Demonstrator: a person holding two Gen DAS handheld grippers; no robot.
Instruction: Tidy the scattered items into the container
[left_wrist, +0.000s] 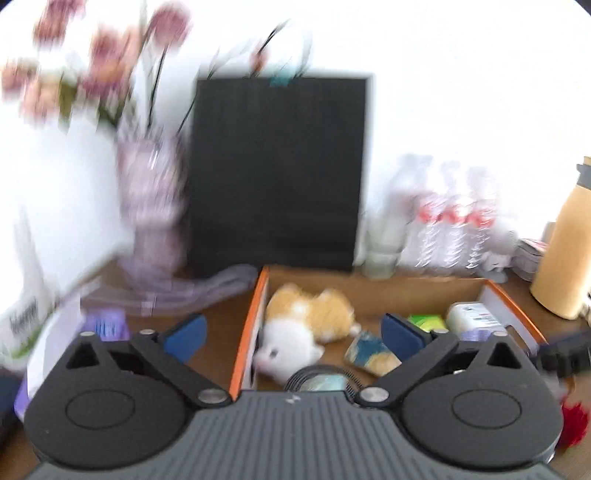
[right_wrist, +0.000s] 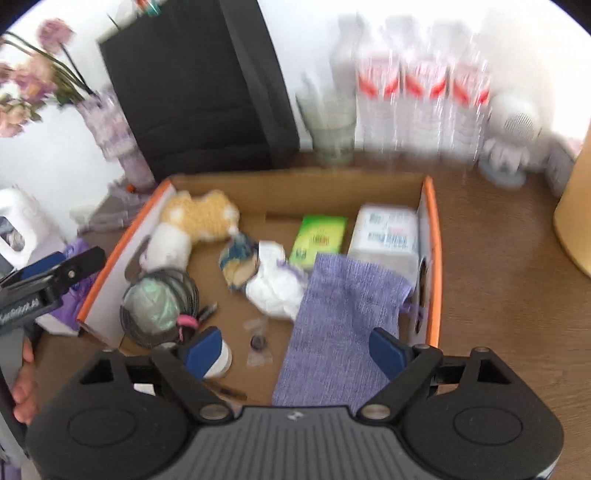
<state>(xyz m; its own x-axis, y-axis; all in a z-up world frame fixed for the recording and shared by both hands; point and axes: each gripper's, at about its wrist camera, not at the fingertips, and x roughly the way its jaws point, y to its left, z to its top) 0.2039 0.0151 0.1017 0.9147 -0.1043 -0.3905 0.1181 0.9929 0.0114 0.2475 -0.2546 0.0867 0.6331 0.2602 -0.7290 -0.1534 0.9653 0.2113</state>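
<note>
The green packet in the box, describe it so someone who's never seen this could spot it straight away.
Find the orange-edged cardboard box on the wooden table. Inside, towards its back right, the green packet lies flat between a crumpled white wad and a white pack. It is the only bright green thing there.

Black bag (right_wrist: 199, 85): upright at the wall, beyond the tongs.
Vase of pink flowers (right_wrist: 110, 125): left of the bag.
Water bottles (right_wrist: 424, 92): far right, in a row.
Glass (right_wrist: 332, 125): between bag and bottles.
White figurine (right_wrist: 511, 136): right of the bottles.
</note>
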